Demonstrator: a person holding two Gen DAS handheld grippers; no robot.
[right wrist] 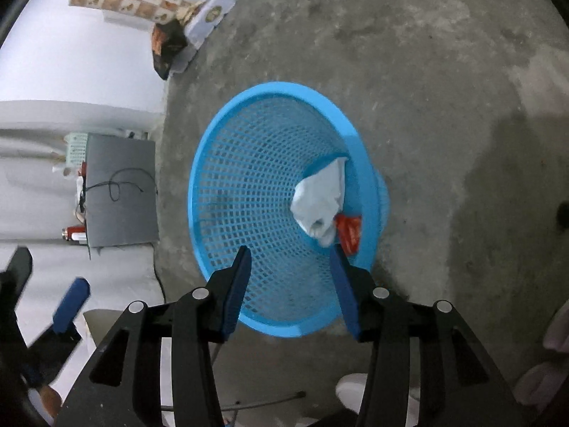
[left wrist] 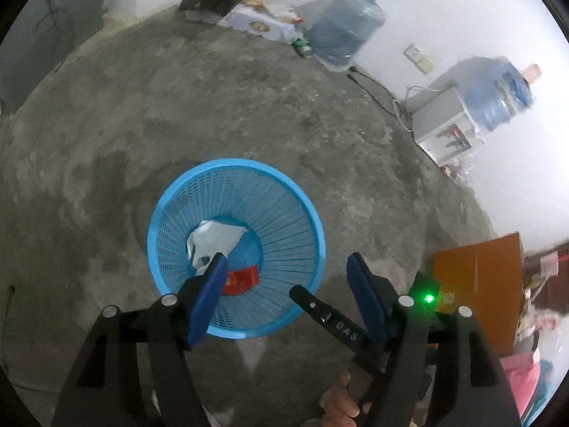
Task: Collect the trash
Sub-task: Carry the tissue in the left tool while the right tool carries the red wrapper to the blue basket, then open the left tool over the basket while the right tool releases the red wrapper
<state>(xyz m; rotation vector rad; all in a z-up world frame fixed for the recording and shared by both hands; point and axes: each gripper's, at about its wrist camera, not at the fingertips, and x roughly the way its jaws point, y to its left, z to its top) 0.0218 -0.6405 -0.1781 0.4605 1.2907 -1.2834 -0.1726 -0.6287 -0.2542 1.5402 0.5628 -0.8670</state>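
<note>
Blue plastic, a mesh basket (left wrist: 236, 247) stands on the concrete floor (left wrist: 177, 106) at lower centre of both views. Inside at its bottom lie a crumpled white wrapper (right wrist: 322, 199) and a red packet (right wrist: 348, 231), touching each other. The left gripper (left wrist: 286, 267) hangs above the basket's rim, jaws spread wide and empty. The right gripper (right wrist: 290, 254) hovers over the basket mouth, likewise spread with nothing between its blue fingers (right wrist: 236, 288); the trash sits just beyond its right fingertip.
</note>
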